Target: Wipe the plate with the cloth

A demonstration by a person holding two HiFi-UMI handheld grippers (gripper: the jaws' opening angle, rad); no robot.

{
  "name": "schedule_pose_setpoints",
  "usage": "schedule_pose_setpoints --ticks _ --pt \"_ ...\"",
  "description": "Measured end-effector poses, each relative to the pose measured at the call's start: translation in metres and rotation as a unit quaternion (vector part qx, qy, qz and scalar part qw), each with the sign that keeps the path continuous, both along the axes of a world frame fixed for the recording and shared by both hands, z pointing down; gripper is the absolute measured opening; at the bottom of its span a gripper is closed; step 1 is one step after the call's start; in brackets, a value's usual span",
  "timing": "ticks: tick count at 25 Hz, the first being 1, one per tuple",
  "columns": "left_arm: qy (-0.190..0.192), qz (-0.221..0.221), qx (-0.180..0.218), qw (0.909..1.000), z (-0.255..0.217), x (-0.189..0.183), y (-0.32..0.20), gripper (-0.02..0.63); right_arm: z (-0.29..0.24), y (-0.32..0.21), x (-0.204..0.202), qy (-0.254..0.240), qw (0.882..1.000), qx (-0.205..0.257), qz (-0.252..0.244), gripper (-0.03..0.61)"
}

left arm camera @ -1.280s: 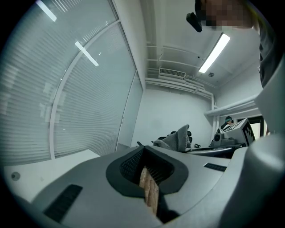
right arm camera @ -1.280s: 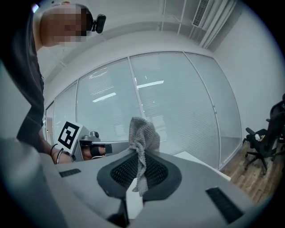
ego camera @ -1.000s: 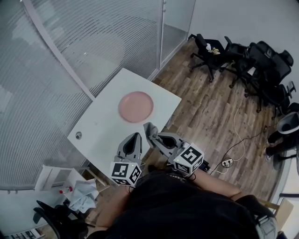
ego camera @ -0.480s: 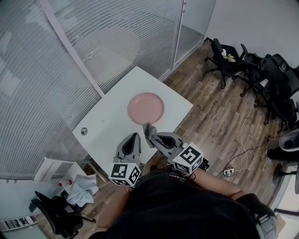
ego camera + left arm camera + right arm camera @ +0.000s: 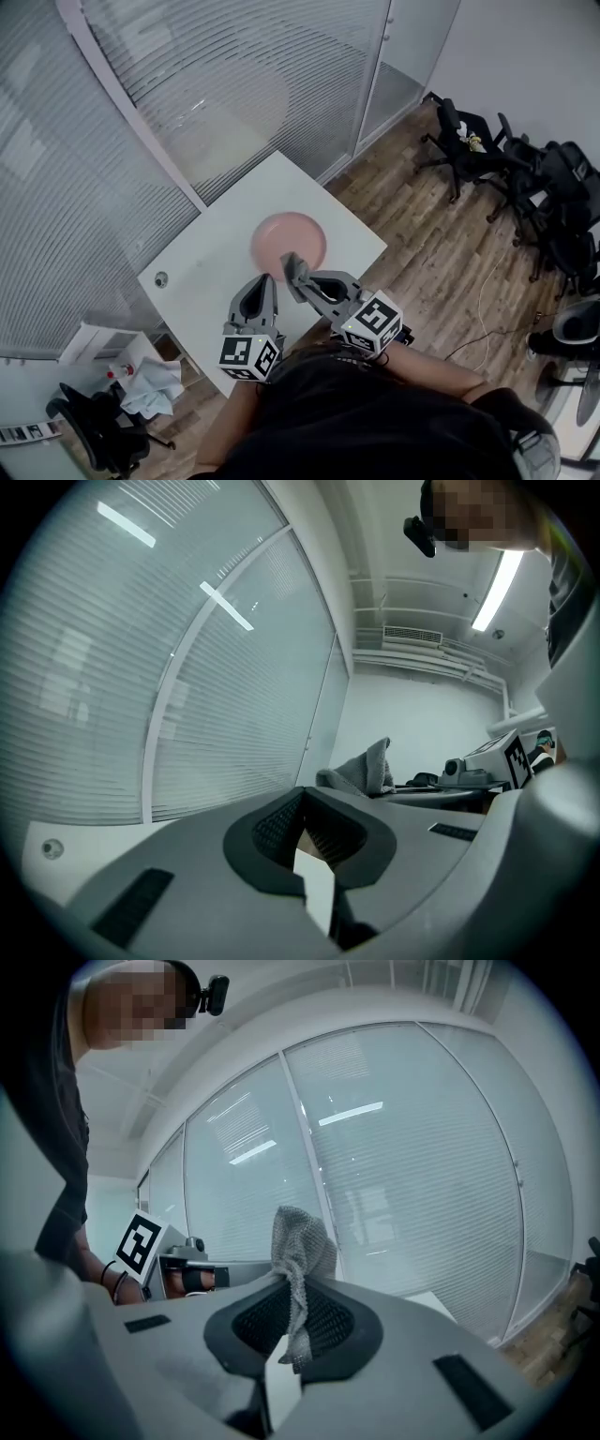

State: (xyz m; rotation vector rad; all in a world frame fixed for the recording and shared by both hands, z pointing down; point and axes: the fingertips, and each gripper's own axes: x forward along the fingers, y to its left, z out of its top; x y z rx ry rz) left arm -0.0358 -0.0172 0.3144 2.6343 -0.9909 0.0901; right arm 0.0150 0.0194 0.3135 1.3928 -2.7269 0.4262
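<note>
A pink round plate (image 5: 286,238) lies on the white table (image 5: 216,248), toward its right side. My right gripper (image 5: 292,273) is shut on a grey mesh cloth (image 5: 298,1252), which sticks up between its jaws; from above the cloth (image 5: 296,267) hangs over the plate's near rim. The cloth (image 5: 361,772) also shows off to the right in the left gripper view. My left gripper (image 5: 263,284) is shut with nothing in it, and hovers over the table's near edge, left of the right one. Both point roughly level toward the glass wall.
A frosted glass wall with blinds (image 5: 187,103) stands behind the table. A small round fitting (image 5: 161,278) sits at the table's left corner. Black office chairs (image 5: 525,178) crowd the wooden floor at the right. A chair and cloths (image 5: 141,389) lie at lower left.
Both grippers have travelled forward toward the table; the cloth's tip, short of the plate before, is now over the plate's near rim. The jaws stayed as they were.
</note>
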Motion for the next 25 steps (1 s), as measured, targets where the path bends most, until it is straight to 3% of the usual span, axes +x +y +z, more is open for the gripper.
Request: schedule_pose_setpoints --ticks 13,17,25 --pt "0.009 -0.098 -0.009 0.9951 0.006 0.083 -0.038 0.017 0.005 -0.049 0.088 0.012 0.995 -0.012 -0.098 0.037" --pt "-0.006 -0.121 -0.018 0.9925 0.016 0.104 -0.042 0.017 0.013 -0.055 0.114 0.005 0.993 -0.027 -0.118 0.037" --pt "-0.021 -0.167 -0.042 0.9849 0.035 0.097 -0.045 0.017 0.035 -0.069 0.119 -0.011 0.988 -0.057 -0.145 0.037"
